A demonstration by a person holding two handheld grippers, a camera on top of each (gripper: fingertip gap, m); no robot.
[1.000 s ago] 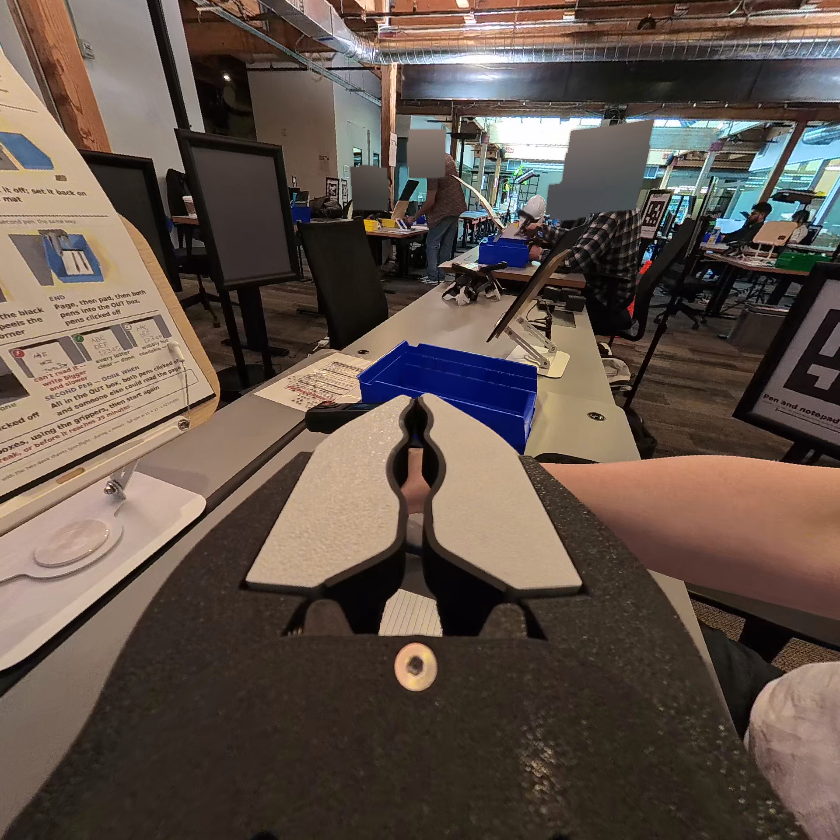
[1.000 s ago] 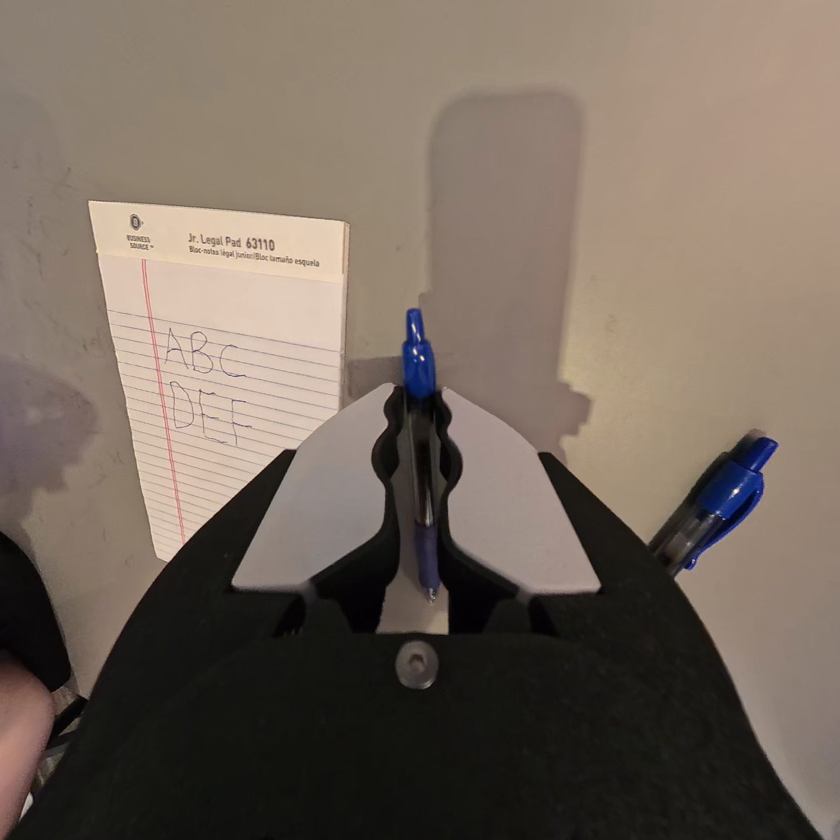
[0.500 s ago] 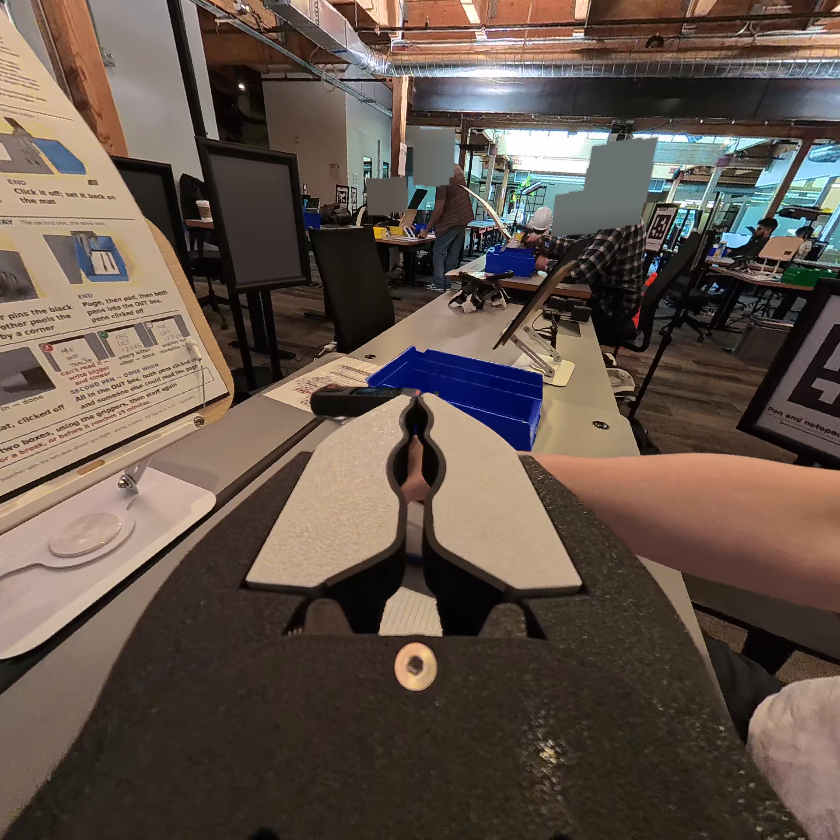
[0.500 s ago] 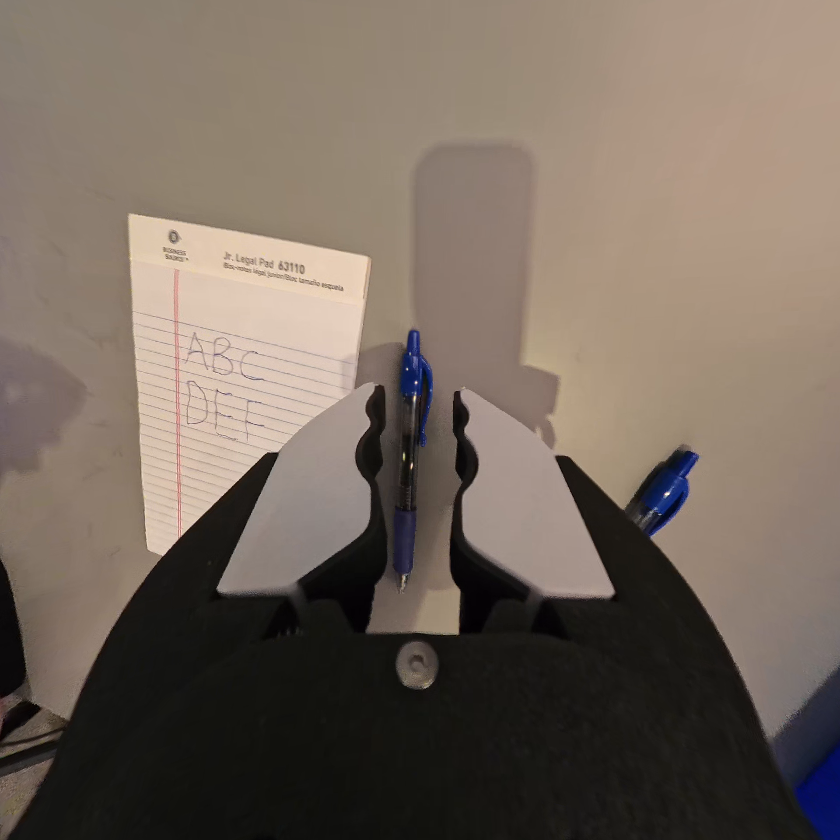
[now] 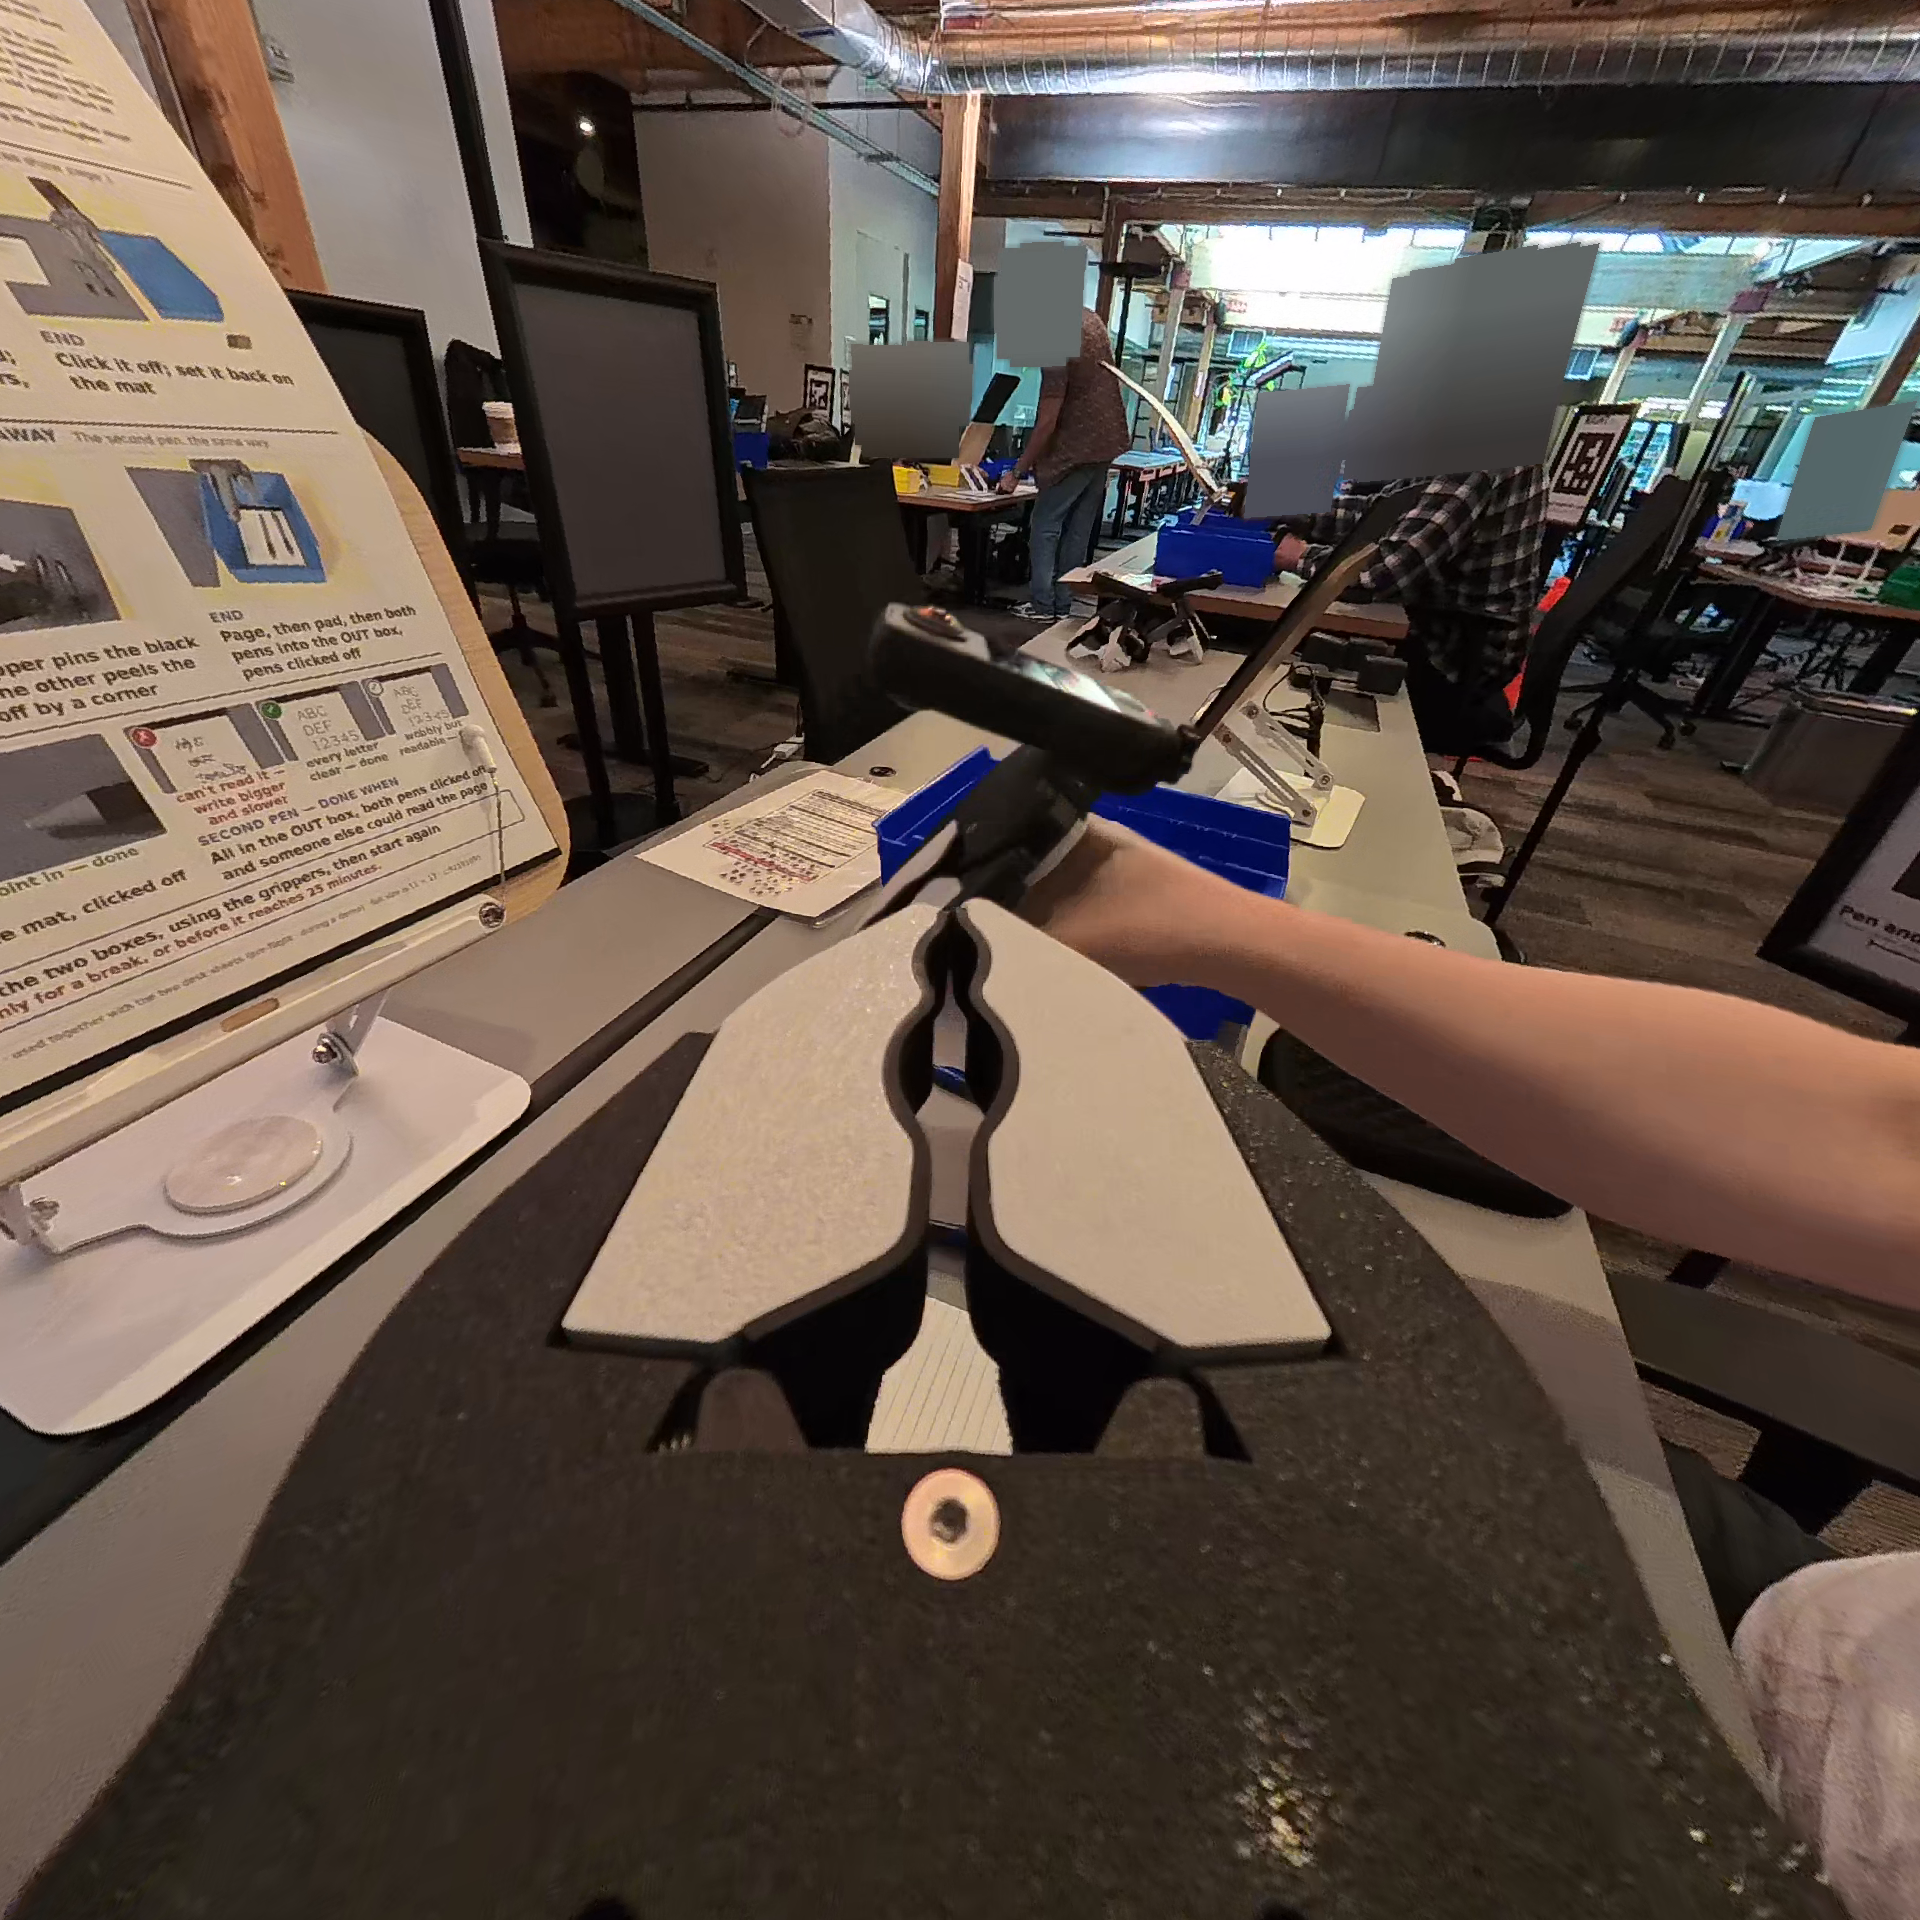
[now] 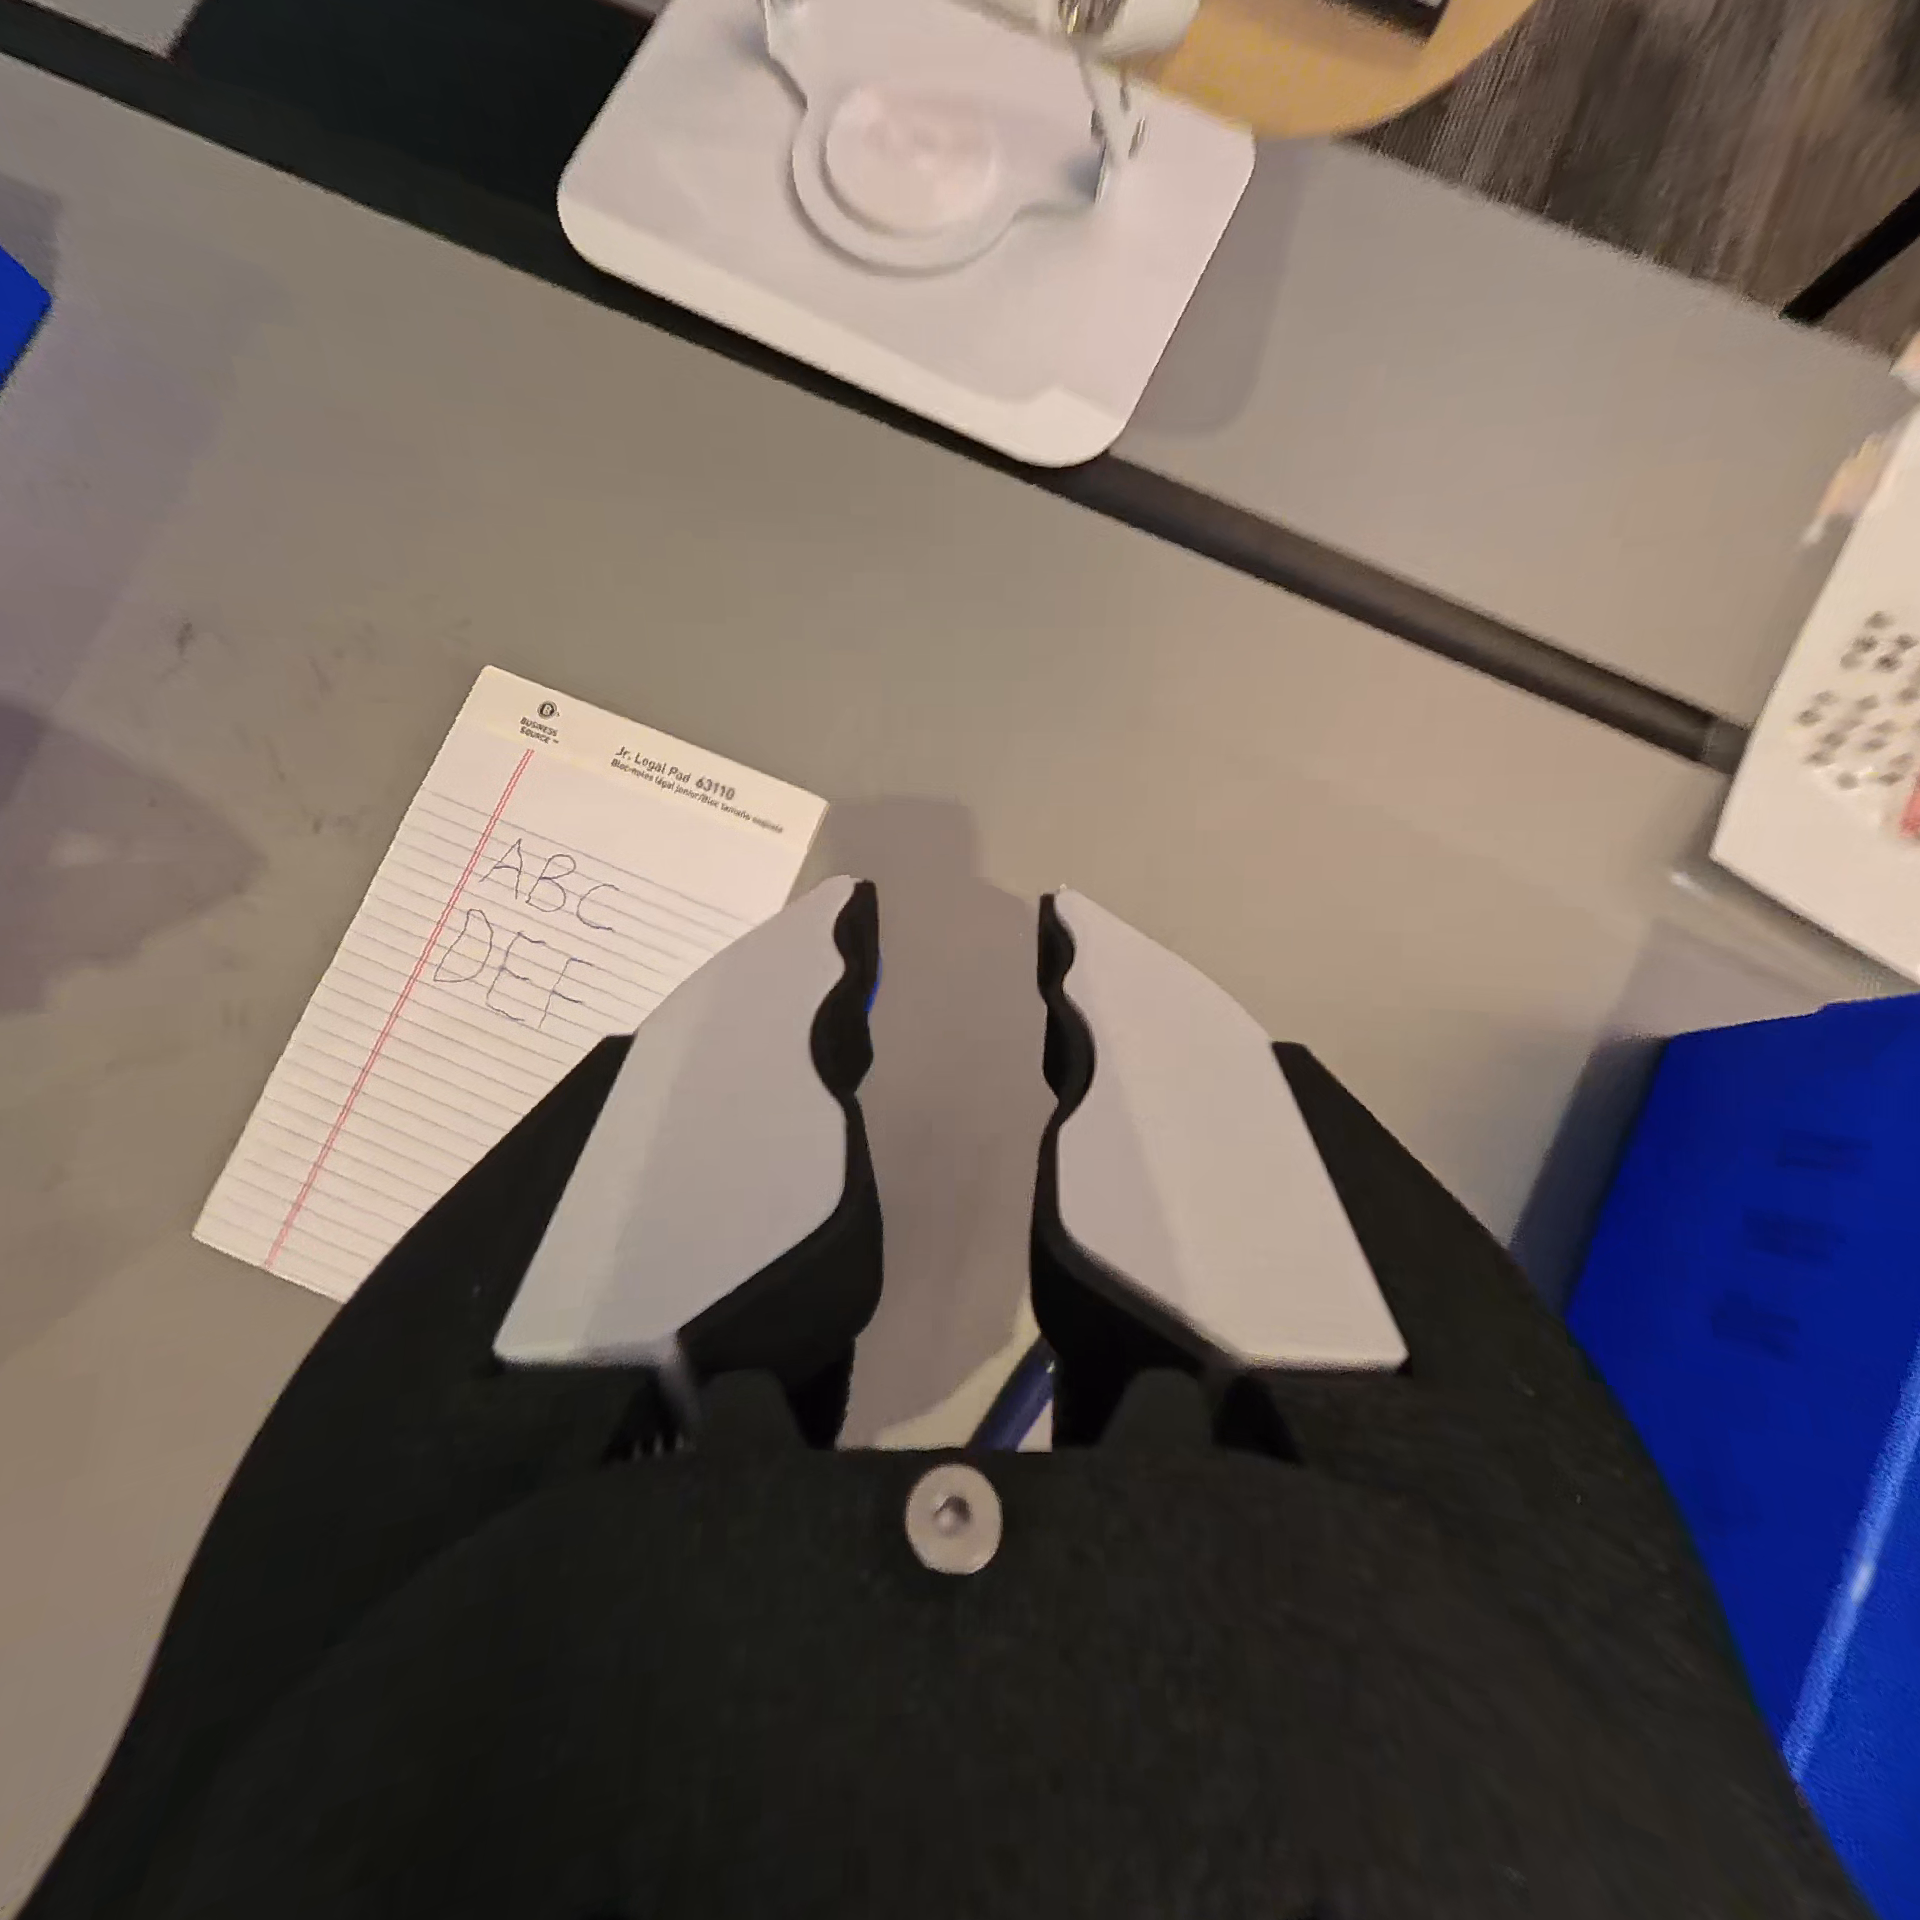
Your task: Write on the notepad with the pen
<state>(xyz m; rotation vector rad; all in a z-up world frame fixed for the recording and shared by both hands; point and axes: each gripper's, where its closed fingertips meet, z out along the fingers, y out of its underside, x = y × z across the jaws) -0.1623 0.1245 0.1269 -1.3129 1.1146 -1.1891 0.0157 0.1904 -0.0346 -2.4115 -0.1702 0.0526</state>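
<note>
Big open workshop behind all this, exposed wood beams, rows of desks, a few people working way in the back. Up close it's a long grey table with an instruction board on a white stand at the far left edge, and a blue bin sitting off to the right side of the right gripper.

Notepad lies flat on the table, tilted a bit, with two lines of blue handwriting near the top of the page. Right gripper hovers just beside the pad's right edge, fingers spread wide apart and holding nothing, just bare table between them. A sliver of blue pen peeks out against the inner edge of one finger, and another blue bit shows low down near the hinge; can't tell if those are one pen or two.

Left gripper is closed right down, tips nearly touching, nothing pinched that I can make out. A bare forearm reaches across in front of it, holding the other gripper's handle.
</note>
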